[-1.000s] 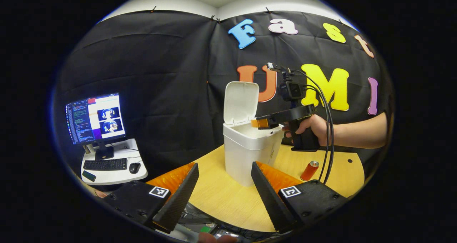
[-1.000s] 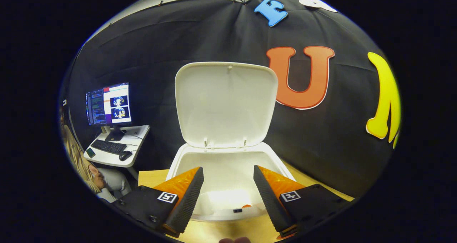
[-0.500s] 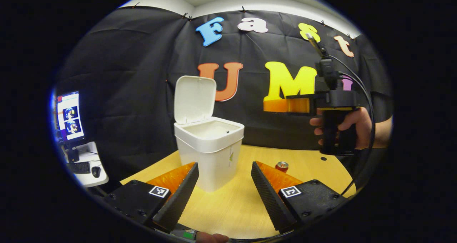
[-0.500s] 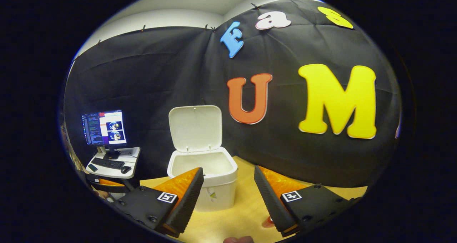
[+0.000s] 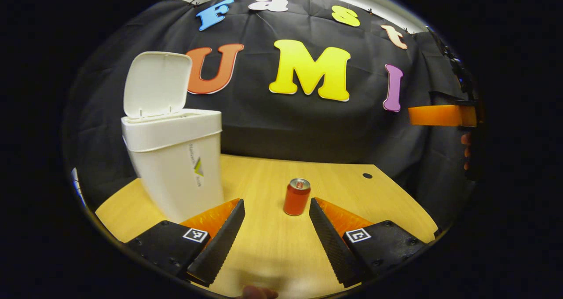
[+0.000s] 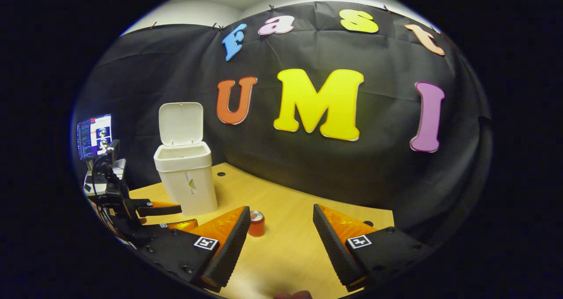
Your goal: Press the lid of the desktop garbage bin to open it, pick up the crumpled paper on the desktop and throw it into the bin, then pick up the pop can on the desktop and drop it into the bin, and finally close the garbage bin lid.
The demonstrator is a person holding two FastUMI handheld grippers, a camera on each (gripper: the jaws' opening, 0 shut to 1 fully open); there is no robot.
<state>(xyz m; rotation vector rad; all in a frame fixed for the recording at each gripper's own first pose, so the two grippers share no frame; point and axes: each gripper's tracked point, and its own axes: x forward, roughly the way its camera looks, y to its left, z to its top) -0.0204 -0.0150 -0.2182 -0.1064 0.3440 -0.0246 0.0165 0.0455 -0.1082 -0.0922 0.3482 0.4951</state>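
The white garbage bin point(image 5: 171, 158) stands on the wooden table point(image 5: 334, 180) with its lid point(image 5: 156, 83) raised upright. A red pop can point(image 5: 296, 196) stands upright to the right of the bin, just ahead of my left gripper point(image 5: 275, 233), which is open and empty. In the right gripper view the bin point(image 6: 187, 180) is farther off at the left and the can point(image 6: 256, 223) sits beside the tip of my left finger; my right gripper point(image 6: 279, 242) is open and empty above the table. The right gripper point(image 5: 440, 115) hangs high at the far right of the left gripper view.
A monitor point(image 6: 94, 136) on a small side desk glows at the far left behind the left gripper point(image 6: 171, 216). A cable hole point(image 5: 367, 175) marks the table near its back right edge. Bare tabletop point(image 6: 299, 206) lies right of the can.
My right gripper has pulled back from over the open bin and away to the right. My left gripper has swung right and lower, so the can now lies just ahead of its fingers.
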